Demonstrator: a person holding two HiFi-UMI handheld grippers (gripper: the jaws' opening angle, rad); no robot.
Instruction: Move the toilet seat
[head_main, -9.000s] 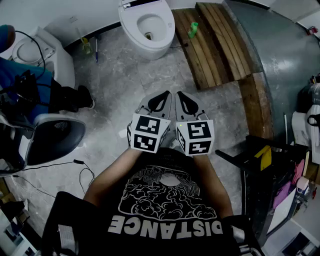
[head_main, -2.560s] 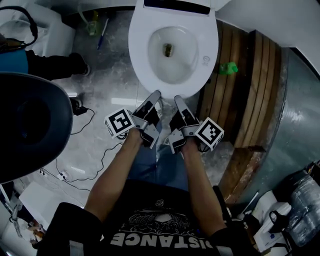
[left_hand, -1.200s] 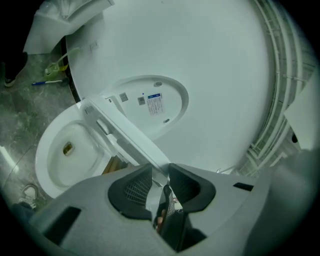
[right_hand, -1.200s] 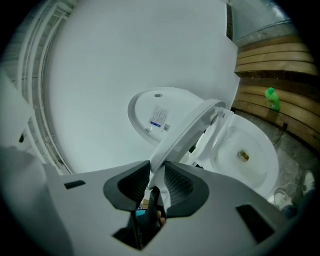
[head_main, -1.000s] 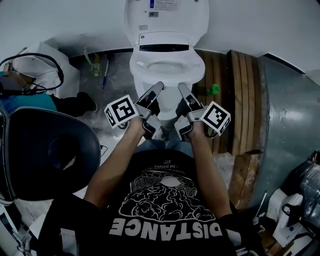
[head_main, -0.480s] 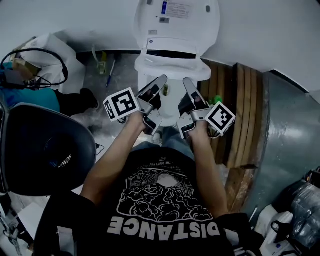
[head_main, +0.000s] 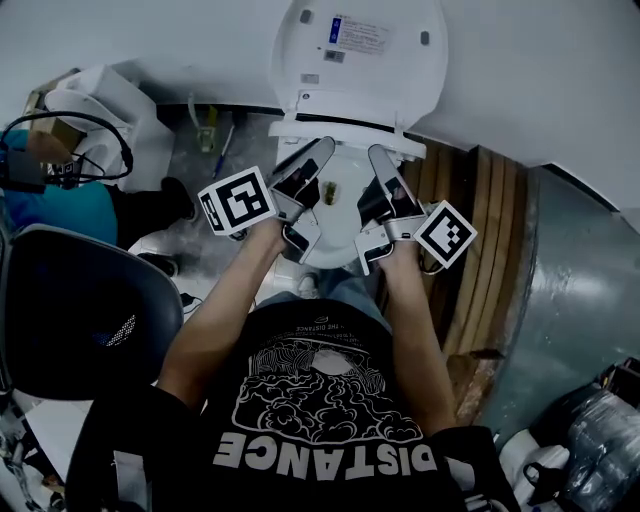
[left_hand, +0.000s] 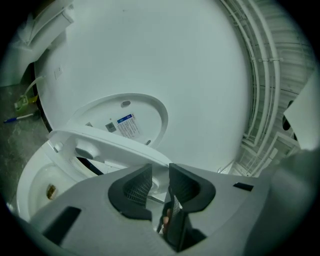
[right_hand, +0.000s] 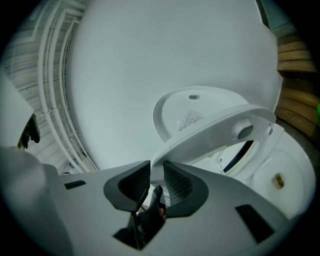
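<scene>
Lettering on the person's black shirt (head_main: 330, 395), nearest the camera, is read as DISTANCE. Beyond it, the left gripper (head_main: 318, 152) and the right gripper (head_main: 381, 157) are held side by side over the toilet bowl (head_main: 322, 258), each with its jaws drawn narrow and pinched on the front rim of the toilet seat (right_hand: 215, 125). The seat is held part raised above the bowl, its long axis running away from the grippers to the hinge at the bowl's back; neither hand is judged nearer. Any further swing would be toward the upright lid (head_main: 360, 60) behind the bowl. A blue and white label (head_main: 357, 36) is seen on the lid, its print too small to be read.
</scene>
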